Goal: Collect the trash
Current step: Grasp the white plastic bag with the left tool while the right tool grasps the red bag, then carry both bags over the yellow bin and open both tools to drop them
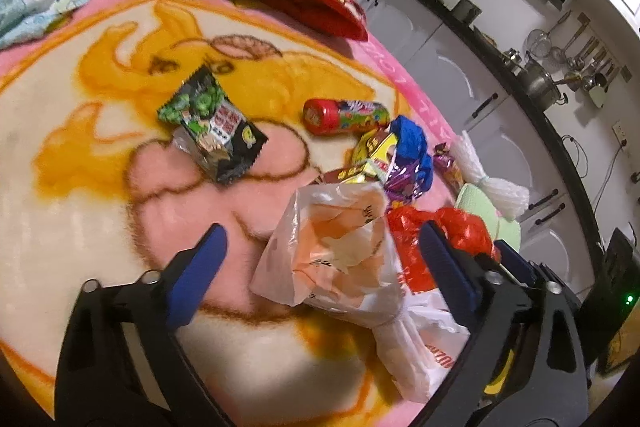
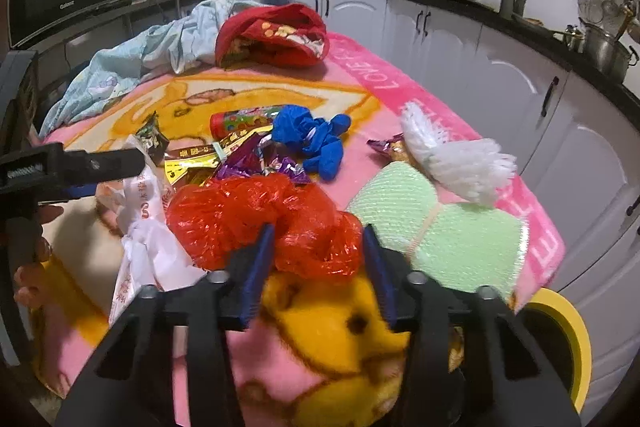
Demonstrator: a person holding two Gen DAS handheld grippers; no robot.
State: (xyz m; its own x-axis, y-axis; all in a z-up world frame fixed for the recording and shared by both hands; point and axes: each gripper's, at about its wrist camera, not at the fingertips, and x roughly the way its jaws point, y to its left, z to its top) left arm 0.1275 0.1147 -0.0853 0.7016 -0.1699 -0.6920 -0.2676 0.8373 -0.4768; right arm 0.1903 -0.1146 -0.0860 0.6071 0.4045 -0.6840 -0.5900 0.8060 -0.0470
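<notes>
On the pink blanket [image 2: 360, 67]: one red bag [image 2: 256, 215], one white bag [image 1: 340, 247].

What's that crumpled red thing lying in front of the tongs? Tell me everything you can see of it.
The red plastic bag is thin, glossy, see-through film, crumpled into a loose wrinkled heap. It lies on the cartoon blanket, with a whitish printed bag against its left side, purple wrappers just behind it and a green mesh pad to its right. The right tongs straddle its near edge, blue pads close on either side, though a firm pinch isn't clear.
</notes>
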